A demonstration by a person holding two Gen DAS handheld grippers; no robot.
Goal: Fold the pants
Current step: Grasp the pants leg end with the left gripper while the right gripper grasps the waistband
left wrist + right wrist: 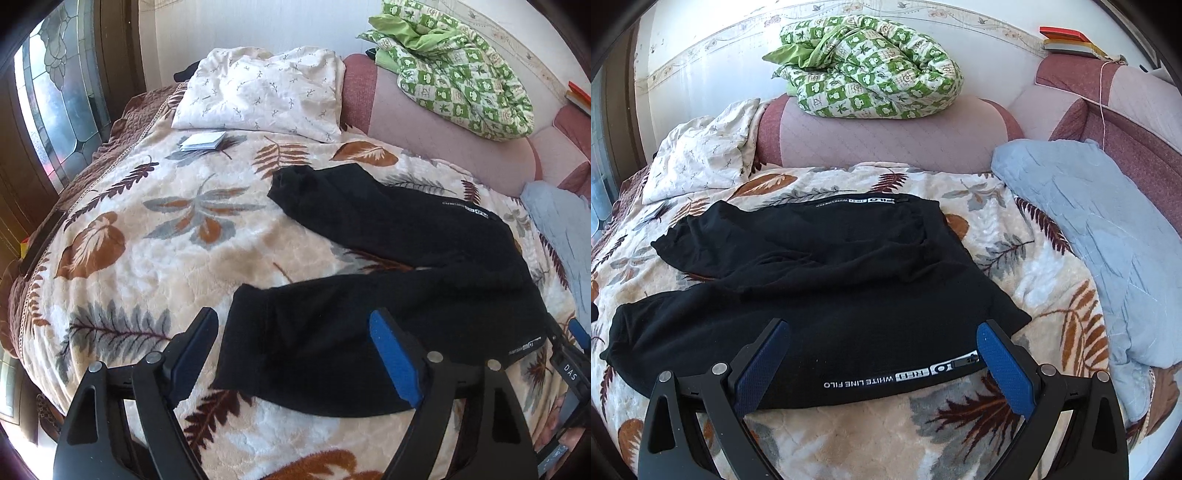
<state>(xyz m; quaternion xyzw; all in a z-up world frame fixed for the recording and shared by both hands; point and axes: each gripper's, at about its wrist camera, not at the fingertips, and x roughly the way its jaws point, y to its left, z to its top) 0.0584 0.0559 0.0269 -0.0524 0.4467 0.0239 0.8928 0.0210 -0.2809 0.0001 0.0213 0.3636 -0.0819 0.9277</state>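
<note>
Black pants (820, 280) lie spread on a leaf-patterned blanket (886, 435) that covers a bed. Their dark fabric swallows most folds and seams, so the exact layering of the cloth is hard to read. In the left wrist view the right edge of the pants runs under the other gripper's body and is cut off there. The waistband sits toward the right side of the bed, and the two legs stretch leftward, splayed apart in a shallow V; the long axis runs across the bed, roughly parallel to the pink bolster cushion (886, 140) at the far side. White lettering runs along each outer edge near the waist. The left gripper (295, 332) points steeply down over the cuff end of the near leg, its blue-padded fingers (395, 362) spread wide to either side of the cloth, not pressing it. The right gripper (882, 339) tilts down over the near waistband edge, its fingers likewise wide apart and holding nothing. Beyond lie a white pillow (258, 96), a green checked quilt (871, 74) and a light blue quilted cover (1089, 229).
</note>
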